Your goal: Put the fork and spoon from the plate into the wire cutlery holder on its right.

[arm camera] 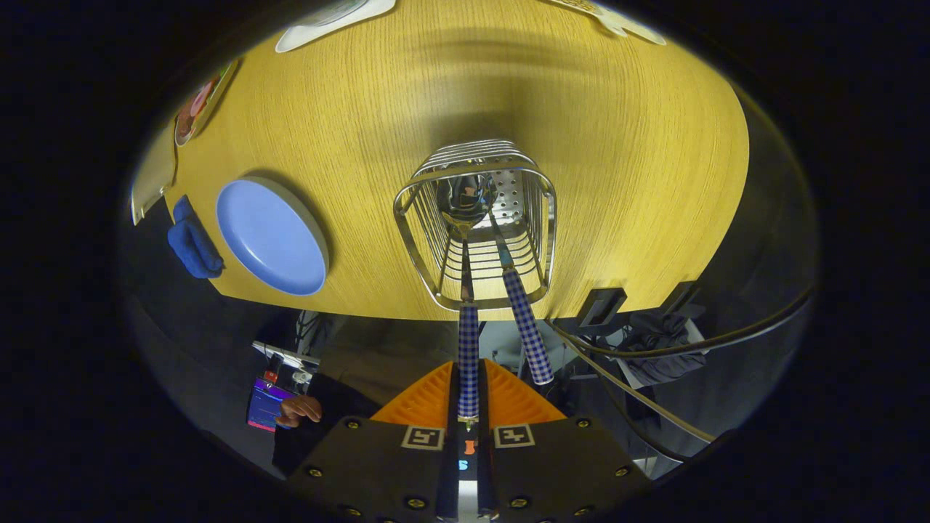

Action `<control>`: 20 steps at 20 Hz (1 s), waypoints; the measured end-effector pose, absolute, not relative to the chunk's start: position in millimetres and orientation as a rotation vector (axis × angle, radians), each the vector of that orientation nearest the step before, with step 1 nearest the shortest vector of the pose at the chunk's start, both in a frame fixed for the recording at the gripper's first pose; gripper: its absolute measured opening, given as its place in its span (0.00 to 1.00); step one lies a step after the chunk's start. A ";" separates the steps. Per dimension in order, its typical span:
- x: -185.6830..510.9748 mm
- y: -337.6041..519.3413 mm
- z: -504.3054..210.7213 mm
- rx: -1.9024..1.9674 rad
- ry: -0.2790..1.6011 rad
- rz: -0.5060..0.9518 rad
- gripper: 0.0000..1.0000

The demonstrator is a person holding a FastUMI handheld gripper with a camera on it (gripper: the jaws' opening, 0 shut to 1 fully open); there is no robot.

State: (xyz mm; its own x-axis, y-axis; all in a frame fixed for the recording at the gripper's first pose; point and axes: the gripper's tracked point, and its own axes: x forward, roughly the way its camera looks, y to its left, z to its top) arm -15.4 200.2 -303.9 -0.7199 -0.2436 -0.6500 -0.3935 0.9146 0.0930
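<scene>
The gripper (pixel 468 407) grasps the spoon (pixel 467 290) between clenched fingers – its bowl is inside the holder (pixel 476 218), beside the fork (pixel 524 327); the plate (pixel 270 236) is empty – only release remains.

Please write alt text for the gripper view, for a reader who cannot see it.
The gripper is shut on the spoon, its bowl inside the wire cutlery holder beside the fork. The blue plate sits nearby on the wooden table.
</scene>
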 end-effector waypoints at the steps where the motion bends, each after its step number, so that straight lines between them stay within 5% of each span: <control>1: -17.1 200.1 -303.8 -0.454 2.401 0.305 0.11; 3: -9.4 202.7 -302.8 -0.424 2.366 0.330 0.12; 6: -5.3 200.7 -291.6 -0.382 2.323 0.346 0.30; 20: -7.3 155.2 -239.8 -0.362 1.749 0.453 0.30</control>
